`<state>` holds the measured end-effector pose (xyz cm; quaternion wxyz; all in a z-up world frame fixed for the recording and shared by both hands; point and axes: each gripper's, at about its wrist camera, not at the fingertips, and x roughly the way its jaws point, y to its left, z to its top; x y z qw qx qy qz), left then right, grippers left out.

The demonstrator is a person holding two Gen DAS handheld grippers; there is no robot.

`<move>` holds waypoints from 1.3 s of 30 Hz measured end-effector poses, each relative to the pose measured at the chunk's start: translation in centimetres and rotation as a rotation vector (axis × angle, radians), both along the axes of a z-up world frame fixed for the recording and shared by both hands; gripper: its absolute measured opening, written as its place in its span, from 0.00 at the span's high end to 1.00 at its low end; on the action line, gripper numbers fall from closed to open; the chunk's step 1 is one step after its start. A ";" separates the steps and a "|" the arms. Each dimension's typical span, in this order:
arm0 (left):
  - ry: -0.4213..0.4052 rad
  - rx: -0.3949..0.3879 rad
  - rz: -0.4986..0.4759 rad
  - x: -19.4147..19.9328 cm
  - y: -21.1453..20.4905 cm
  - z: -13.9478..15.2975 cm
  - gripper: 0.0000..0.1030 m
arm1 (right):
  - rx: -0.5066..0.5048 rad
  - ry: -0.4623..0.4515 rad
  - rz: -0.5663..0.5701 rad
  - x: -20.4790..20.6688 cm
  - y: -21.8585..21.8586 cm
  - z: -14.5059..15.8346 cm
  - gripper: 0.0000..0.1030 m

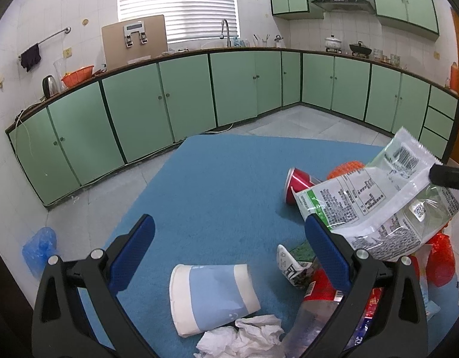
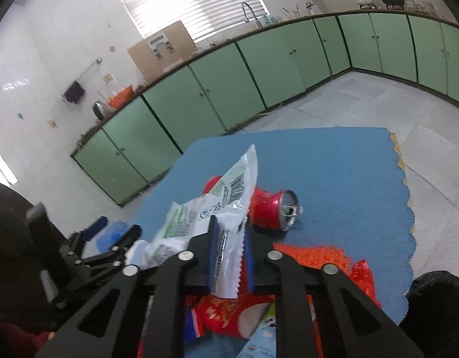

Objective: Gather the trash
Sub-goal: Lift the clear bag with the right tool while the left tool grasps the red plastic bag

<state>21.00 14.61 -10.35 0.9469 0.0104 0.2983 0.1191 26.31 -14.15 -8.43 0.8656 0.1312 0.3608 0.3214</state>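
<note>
My right gripper (image 2: 229, 235) is shut on a white and green snack wrapper (image 2: 217, 205) and holds it above the blue mat (image 2: 333, 161). The wrapper also shows in the left wrist view (image 1: 387, 203), hanging at the right. My left gripper (image 1: 229, 238) is open and empty above the mat (image 1: 223, 185). Below it lie a blue and white paper cup (image 1: 211, 295) on its side and crumpled tissue (image 1: 244, 337). A dented red can (image 2: 271, 208) lies on the mat; it also shows in the left wrist view (image 1: 298, 183). Red wrappers (image 2: 229, 313) lie under the right gripper.
An orange net bag (image 2: 315, 256) and a red foil wrapper (image 1: 441, 259) lie on the mat's right side. A black bag (image 2: 435, 307) sits at the far right. A blue plastic bag (image 1: 40, 247) lies on the floor left. Green cabinets (image 1: 184, 89) line the walls.
</note>
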 end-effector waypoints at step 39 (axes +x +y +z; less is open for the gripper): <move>0.029 -0.092 -0.366 0.4 -18.4 -0.9 0.12 | 0.011 -0.190 -0.485 -8.2 -18.7 3.0 0.98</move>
